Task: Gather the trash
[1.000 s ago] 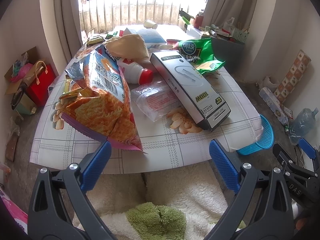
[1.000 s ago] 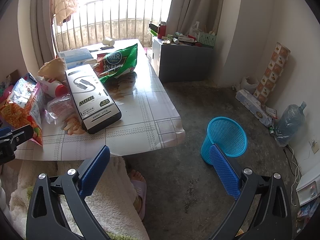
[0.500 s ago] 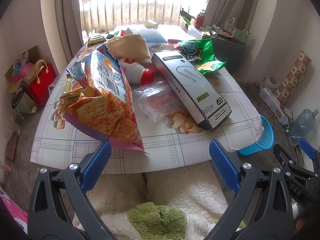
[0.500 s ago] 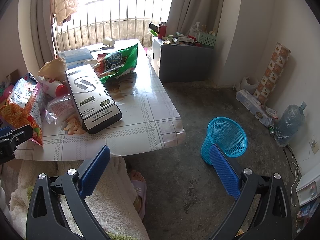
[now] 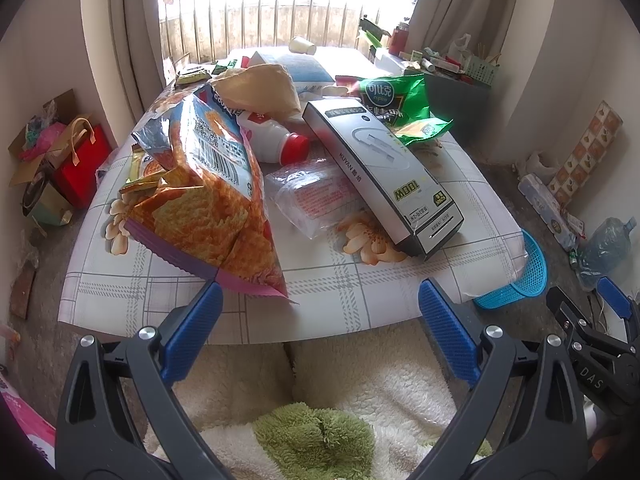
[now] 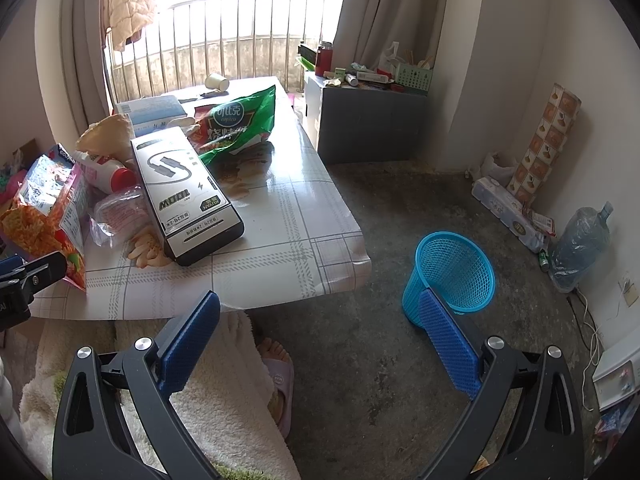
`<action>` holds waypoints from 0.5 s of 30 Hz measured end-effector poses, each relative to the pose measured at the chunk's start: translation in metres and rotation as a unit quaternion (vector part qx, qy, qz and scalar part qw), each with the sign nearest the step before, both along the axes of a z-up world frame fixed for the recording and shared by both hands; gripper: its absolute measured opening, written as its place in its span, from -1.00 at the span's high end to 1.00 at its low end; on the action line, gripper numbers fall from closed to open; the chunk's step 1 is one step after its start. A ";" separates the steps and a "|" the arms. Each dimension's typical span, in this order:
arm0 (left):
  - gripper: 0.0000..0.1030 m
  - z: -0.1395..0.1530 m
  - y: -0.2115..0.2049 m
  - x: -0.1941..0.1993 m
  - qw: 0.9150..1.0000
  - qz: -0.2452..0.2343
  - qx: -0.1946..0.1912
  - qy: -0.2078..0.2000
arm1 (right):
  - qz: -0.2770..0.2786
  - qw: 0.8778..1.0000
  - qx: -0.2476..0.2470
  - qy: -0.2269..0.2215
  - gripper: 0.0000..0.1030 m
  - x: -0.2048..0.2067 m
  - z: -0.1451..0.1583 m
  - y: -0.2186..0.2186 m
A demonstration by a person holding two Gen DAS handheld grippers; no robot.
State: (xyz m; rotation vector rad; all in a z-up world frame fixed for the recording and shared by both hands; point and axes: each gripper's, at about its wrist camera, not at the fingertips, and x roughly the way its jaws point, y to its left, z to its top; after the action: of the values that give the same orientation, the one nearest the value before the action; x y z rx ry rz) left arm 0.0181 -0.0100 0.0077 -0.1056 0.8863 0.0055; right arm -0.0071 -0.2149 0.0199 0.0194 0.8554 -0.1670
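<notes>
While both grippers gape, left gripper (image 5: 320, 322) faces orange snack bag (image 5: 208, 200) — blue basket (image 6: 452, 276) floored

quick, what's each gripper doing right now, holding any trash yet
Left gripper: open, holding nothing, near the orange chip bag.
Right gripper: open, holding nothing, out past the table edge beside the blue basket.

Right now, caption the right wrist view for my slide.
Open right gripper hovers between cluttered table and blue basket.
</notes>
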 end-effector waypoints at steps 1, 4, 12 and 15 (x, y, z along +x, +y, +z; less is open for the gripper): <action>-0.83 0.001 0.000 -0.001 1.000 -0.002 -0.001 -0.005 | 0.000 1.000 0.001 -0.001 -0.88 0.000 0.000 0.000; -0.83 0.009 0.004 -0.007 0.999 -0.021 -0.016 -0.036 | -0.001 1.000 0.003 -0.002 -0.88 0.001 0.000 0.000; -0.83 0.046 0.053 -0.022 0.981 -0.038 -0.043 -0.183 | 0.003 0.999 0.030 -0.025 -0.88 0.014 0.006 0.001; -0.83 0.050 0.072 -0.023 0.976 -0.023 -0.035 -0.215 | 0.019 0.998 0.042 -0.045 -0.88 0.022 0.010 0.006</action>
State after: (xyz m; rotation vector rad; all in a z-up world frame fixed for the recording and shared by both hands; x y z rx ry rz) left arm -0.0052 0.0622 0.0580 -0.1467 0.4545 -0.0890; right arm 0.0152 -0.2089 0.0302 0.0888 0.7723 -0.0947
